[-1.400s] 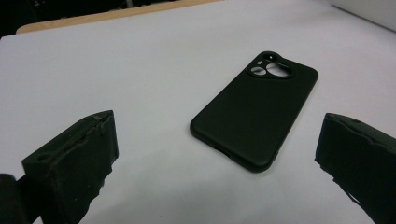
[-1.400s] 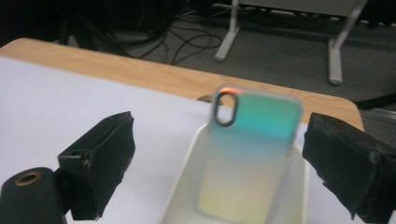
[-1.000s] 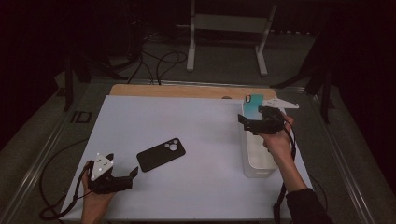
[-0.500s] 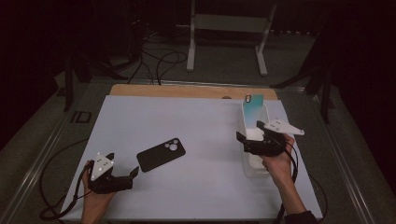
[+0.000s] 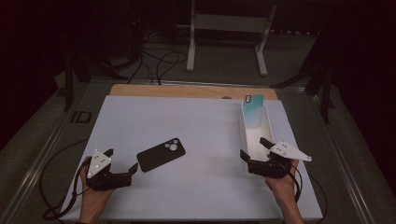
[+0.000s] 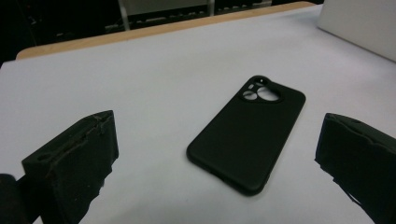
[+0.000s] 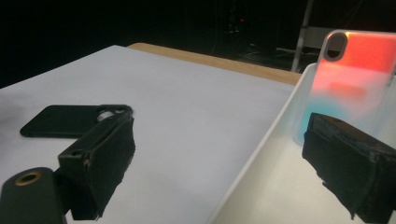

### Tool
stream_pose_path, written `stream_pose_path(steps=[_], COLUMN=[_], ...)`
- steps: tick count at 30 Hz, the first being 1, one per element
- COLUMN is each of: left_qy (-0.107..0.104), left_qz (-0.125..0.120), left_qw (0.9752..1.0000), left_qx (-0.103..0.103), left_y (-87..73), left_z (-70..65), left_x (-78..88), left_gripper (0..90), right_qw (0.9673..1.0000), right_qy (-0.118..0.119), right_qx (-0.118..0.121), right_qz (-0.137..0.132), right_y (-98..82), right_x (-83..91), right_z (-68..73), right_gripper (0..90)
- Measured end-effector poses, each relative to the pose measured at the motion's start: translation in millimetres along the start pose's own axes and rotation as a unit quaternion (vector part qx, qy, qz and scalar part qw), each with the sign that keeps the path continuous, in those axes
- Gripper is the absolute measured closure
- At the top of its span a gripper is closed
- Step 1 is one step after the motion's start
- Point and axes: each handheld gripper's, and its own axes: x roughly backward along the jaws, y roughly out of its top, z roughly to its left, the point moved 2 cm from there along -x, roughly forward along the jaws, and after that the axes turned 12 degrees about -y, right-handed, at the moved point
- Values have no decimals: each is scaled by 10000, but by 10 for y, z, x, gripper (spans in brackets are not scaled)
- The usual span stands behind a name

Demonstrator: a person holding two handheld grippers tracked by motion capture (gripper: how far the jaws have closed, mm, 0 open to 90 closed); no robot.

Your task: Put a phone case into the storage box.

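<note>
1. Where the white table top (image 5: 201, 126) covers most of the wooden table, both grippers rest near its front edge, one at each side.
2. At the right side a long white bin (image 5: 267, 127) stands on the table top, with its length running from front to back.
3. Inside the bin, at the far end, a phone case with a red-to-teal gradient (image 7: 355, 79) leans upright against the wall.
4. Flat on the table top lies a black phone case (image 6: 247, 135) with its camera cut-out pointing away from the person, toward the right.
5. Just in front of the left gripper (image 5: 122, 164) this black case lies, slightly to its right; in the left gripper view it sits between the two jaws but a bit beyond them, not touching.
6. Its jaws are spread wide and hold nothing.
7. At the near end of the bin, the right gripper (image 5: 253, 148) has its jaws wide apart and empty, one over the bin, one over the table top.
</note>
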Motion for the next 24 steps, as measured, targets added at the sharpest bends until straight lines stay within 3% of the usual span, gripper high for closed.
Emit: stream_pose_path(steps=[11,16,24], left_qy=[-357,-604,-737], left_qz=[243,529,710], left_qw=[9986,9954,9938], left_qx=[-309,-518,-437], left_y=[166,196,226], left_z=[-68,-117,-104], left_x=[-137,-298,-518], left_gripper=[0,0,0], right_qw=[9999,9999,9998], right_qy=[38,11,38], right_qx=[-95,-116,-135], right_qz=[-106,-100,-121], right_y=[-159,-173,-169], right_x=[124,146,156], right_z=[-21,-55,-55], right_gripper=[95,95,95])
